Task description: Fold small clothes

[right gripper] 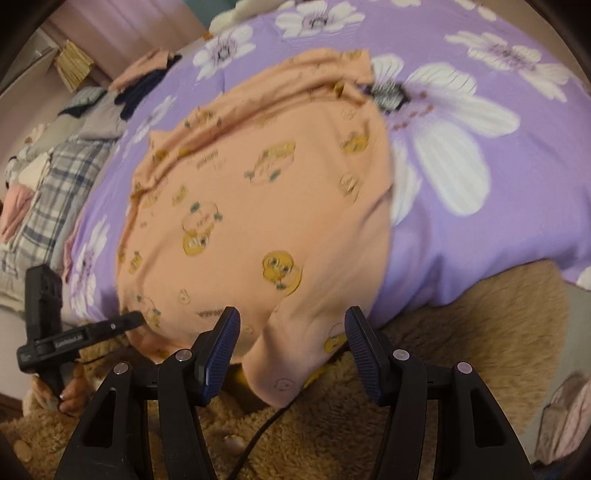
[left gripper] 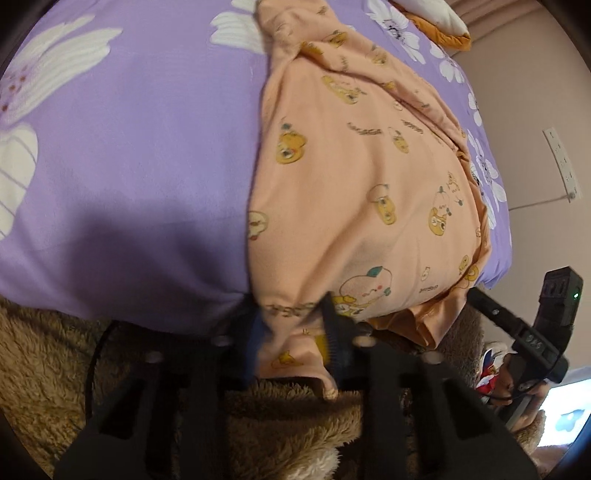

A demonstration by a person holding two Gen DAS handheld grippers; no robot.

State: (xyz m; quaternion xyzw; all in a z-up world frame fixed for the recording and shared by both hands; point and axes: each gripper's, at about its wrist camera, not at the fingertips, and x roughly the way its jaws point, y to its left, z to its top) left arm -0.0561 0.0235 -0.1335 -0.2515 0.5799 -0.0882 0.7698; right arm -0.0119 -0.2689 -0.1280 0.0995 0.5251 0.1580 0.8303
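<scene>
A small peach garment with yellow cartoon prints lies on the purple flowered bedsheet, its near edge hanging over the bed's edge. It also shows in the right wrist view. My left gripper is at the garment's hanging near corner, jaws partly apart with cloth between the blurred blue pads; whether it grips is unclear. My right gripper is open, its pads on either side of the other hanging corner without pinching it. Each gripper shows in the other's view, the right one and the left one.
A brown fuzzy blanket lies below the bed's edge. A pile of plaid and other clothes sits at the far left of the bed. An orange-edged pillow lies at the far end. A wall with a socket stands on the right.
</scene>
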